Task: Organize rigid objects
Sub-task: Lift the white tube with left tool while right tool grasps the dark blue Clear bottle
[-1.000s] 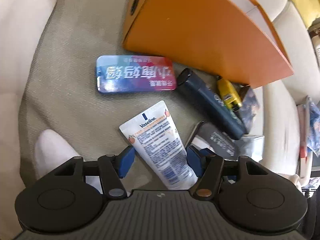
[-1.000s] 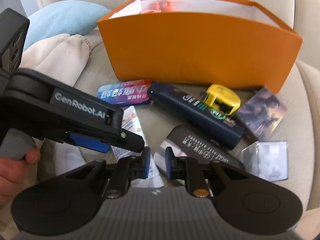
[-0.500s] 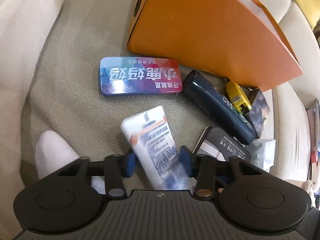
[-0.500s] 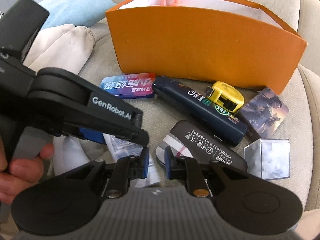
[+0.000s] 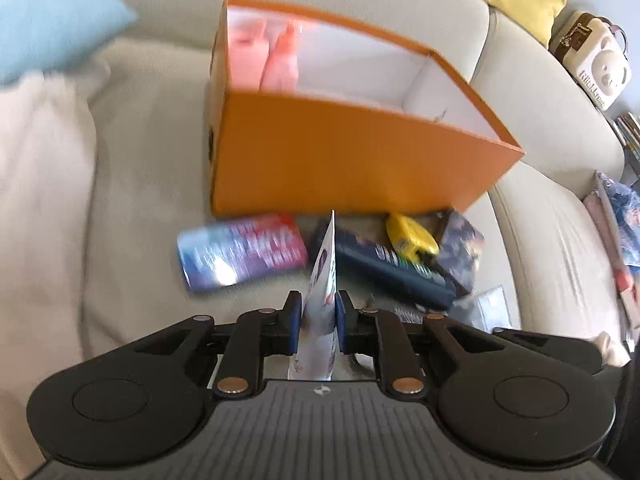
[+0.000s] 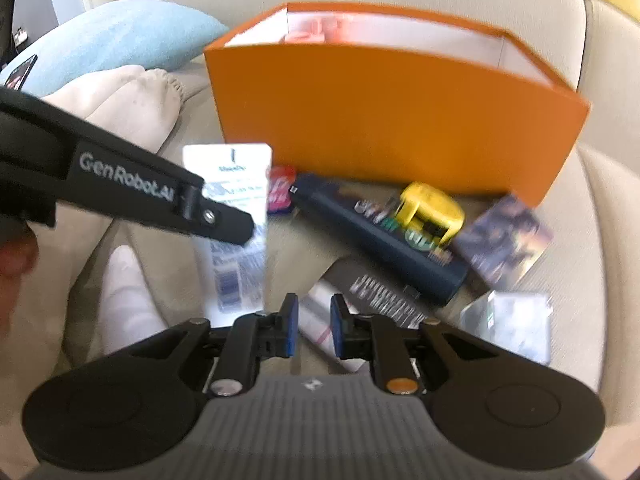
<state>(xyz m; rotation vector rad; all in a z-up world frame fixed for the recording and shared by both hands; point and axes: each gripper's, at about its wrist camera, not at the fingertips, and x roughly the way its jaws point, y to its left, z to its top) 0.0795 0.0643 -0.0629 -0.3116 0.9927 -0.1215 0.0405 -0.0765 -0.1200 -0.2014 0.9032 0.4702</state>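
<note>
My left gripper (image 5: 318, 304) is shut on a white Vaseline tube (image 5: 322, 276), which I see edge-on between the blue pads and lifted off the sofa cushion. In the right wrist view the tube (image 6: 236, 184) hangs upright in the left gripper (image 6: 228, 224), in front of the orange box (image 6: 380, 112). The right gripper (image 6: 314, 308) is shut with nothing in it, low over a black flat case (image 6: 372, 288). Below the box (image 5: 340, 152) lie a blue-red tin (image 5: 240, 252), a navy bottle (image 5: 392, 268), a yellow tape measure (image 5: 410, 236) and a dark card box (image 5: 460, 248).
Pink bottles (image 5: 276, 60) stand in the box's left end. A clear plastic case (image 6: 508, 320) lies at the right. A blue pillow (image 6: 120, 44), cream cloth (image 6: 120, 108) and a white sock (image 6: 128, 300) lie to the left. A hand (image 6: 16, 252) holds the left gripper.
The left gripper's jaws closed on the tube and raised it off the cushion, turning it from flat to edge-on. The right gripper stayed almost still.
</note>
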